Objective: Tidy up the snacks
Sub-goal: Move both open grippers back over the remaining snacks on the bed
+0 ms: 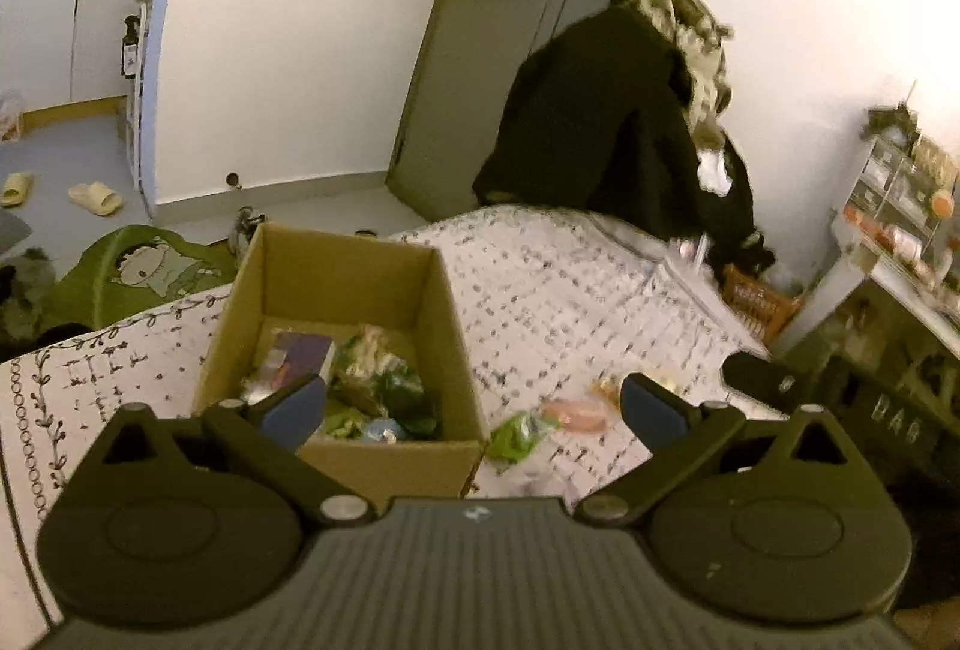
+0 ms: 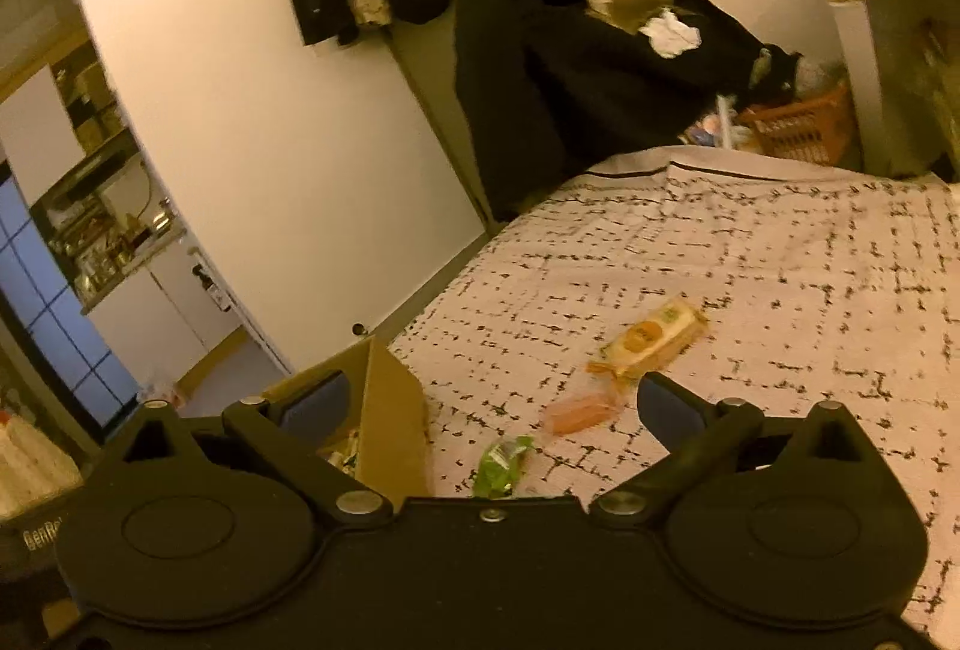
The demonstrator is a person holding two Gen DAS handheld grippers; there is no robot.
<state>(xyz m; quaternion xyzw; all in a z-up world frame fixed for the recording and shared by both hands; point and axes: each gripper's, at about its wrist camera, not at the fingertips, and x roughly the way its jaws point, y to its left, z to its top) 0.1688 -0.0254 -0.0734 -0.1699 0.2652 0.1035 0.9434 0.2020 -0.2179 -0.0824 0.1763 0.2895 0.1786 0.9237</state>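
Snacks: three loose packets lie on the bed beside the box, with more packets already heaped inside it.
Bed cover: a white quilted spread [image 2: 750, 290] with a black dashed grid pattern, carrying the box and the loose packets.
Coats: a dark pile of clothing [image 2: 576, 74] with a beige patterned hooded garment on top stands at the far end of the bed.
Box: an open brown cardboard carton [image 1: 336, 290] sits upright on the spread, flaps off, a purple packet and green wrappers showing at its bottom.
Left gripper: the black two-finger tool with blue pads [image 1: 474, 407] hangs over the near edge of the carton, jaws spread wide, nothing between them.
Right gripper: the matching black tool [image 2: 492, 404] hovers above the spread just right of the carton, jaws also wide apart and empty.
Biscuit packet: a long yellow-orange wrapper [image 2: 651, 338] lies furthest from the carton, tilted.
Pink packet: a small flat salmon-pink wrapper [image 2: 579, 415] rests near the biscuit packet, blurred.
Green packet: a small bright green wrapper [image 2: 503, 464] lies nearest the carton, just off its right wall.
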